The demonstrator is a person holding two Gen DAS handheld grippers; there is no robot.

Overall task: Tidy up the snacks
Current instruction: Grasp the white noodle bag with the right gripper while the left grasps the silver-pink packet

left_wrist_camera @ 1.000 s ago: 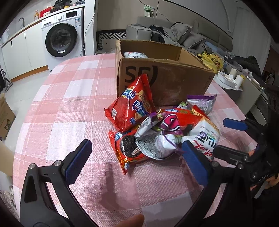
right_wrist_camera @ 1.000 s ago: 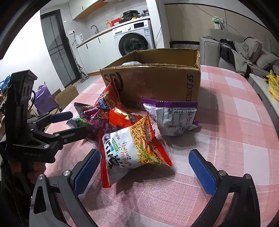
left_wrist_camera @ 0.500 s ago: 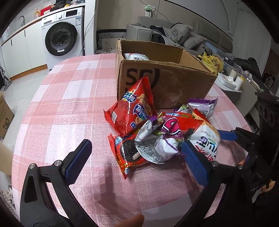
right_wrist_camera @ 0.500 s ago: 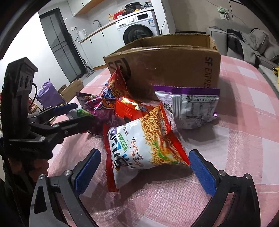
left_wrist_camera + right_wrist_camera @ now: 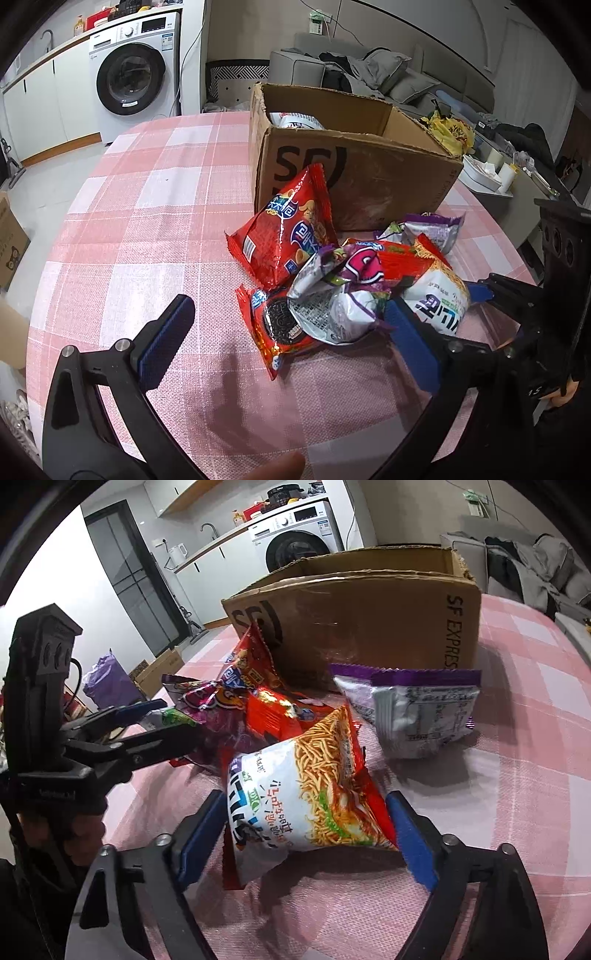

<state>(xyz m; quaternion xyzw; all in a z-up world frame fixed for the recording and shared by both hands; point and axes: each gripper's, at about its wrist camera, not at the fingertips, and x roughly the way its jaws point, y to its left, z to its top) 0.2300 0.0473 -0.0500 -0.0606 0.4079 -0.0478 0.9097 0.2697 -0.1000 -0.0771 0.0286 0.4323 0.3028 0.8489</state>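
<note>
Closing around the noodle snack bag (image 5: 306,797) at lower centre of the right wrist view, the right gripper (image 5: 306,834) has dropped over it since a second ago; its pads are nearly touching, so a lift toward the cardboard box (image 5: 369,620) looks imminent. The left gripper (image 5: 291,339) hangs released, empty, low in its view. Six bags lie outside the single box, one inside.

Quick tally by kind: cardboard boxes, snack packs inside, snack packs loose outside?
Cardboard box: 1
Boxed snack pack: 1 visible, more may be hidden
Loose snack packs: 6
Total: 8
</note>
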